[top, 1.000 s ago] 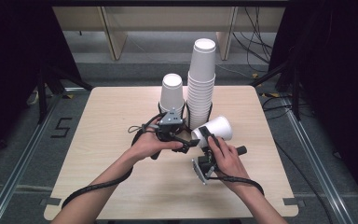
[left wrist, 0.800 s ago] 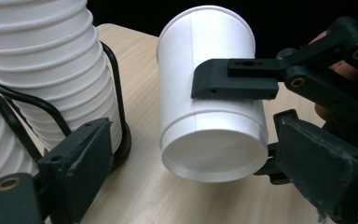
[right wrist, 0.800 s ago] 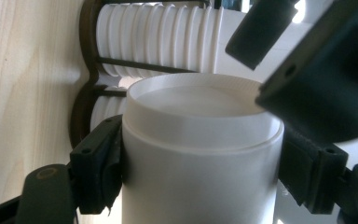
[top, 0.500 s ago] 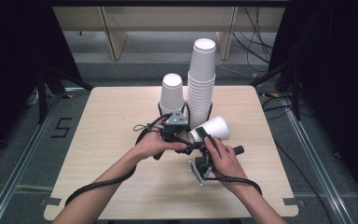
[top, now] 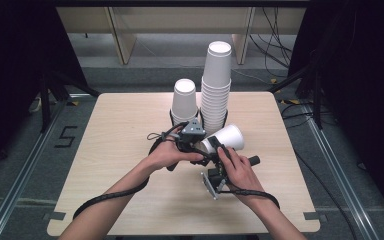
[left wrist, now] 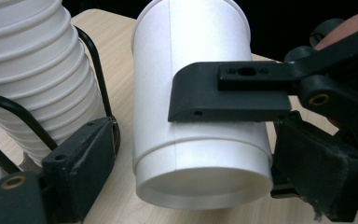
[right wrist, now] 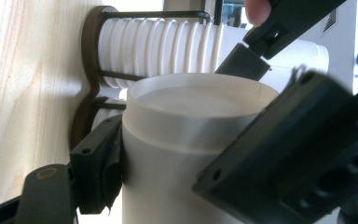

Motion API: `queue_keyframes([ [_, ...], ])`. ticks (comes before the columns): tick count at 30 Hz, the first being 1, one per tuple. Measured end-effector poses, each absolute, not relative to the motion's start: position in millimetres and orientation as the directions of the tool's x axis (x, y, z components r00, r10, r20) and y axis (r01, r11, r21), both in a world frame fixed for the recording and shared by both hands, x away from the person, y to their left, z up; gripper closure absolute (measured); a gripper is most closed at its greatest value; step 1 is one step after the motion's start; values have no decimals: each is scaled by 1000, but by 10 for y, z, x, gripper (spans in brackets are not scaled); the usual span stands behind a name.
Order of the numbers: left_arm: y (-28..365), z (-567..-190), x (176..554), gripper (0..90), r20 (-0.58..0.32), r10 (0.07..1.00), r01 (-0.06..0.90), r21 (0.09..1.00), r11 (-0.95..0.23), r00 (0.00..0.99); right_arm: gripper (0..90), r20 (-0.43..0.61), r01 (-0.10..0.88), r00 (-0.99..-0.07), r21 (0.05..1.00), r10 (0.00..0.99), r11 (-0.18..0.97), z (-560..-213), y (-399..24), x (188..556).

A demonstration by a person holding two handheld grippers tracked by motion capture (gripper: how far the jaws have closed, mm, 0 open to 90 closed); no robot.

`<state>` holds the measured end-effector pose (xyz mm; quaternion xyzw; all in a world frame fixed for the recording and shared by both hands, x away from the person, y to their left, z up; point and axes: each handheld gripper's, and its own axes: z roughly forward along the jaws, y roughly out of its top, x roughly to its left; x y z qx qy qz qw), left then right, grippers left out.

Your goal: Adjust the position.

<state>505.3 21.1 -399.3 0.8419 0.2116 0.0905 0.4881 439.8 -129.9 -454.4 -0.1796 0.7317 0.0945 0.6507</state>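
Note:
A white paper cup [top: 225,138] lies on its side in the air above the table's middle. My right gripper [top: 219,152] comes up from below and is shut on it; in the right gripper view [right wrist: 200,140] both pads press the cup [right wrist: 186,154]. My left gripper [top: 207,145] reaches in from the left and stands open around the cup's base end. In the left gripper view [left wrist: 200,140] a narrow gap separates the left pad [left wrist: 98,144] from the cup [left wrist: 196,70], and the right gripper's finger [left wrist: 228,98] lies across its side.
A tall stack of white cups [top: 217,85] and a shorter stack [top: 185,101] stand in black wire holders [left wrist: 98,70] just behind the grippers. The tall stack [left wrist: 32,70] is close on the left of my left gripper. The wooden table [top: 105,150] has bare room in front and at both sides.
The right gripper has carried the cup a little to the left and away from the person. The left gripper has come in around its base end.

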Motion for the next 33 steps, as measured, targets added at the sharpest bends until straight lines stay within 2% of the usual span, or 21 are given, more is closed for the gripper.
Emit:
queue_keyframes([
  [14, 140, -4004, 5041, 142, -37, 442, 258, 855, -450, 896, 238, -988, -405, -78, -89, -132, 910, -4536, -1271, 4397],
  [16, 132, -4004, 5045, 145, -35, 439, 255, 854, -453, 898, 238, -984, -383, -96, -105, -152, 918, -4514, -1264, 4379],
  [24, 131, -4029, 5060, 199, -34, 444, 256, 855, -451, 896, 238, -982, -387, -96, -114, -163, 915, -4514, -1259, 4370],
  [33, 135, -4012, 5061, 208, -33, 446, 254, 858, -446, 895, 236, -984, -390, -90, -107, -154, 915, -4510, -1255, 4384],
])
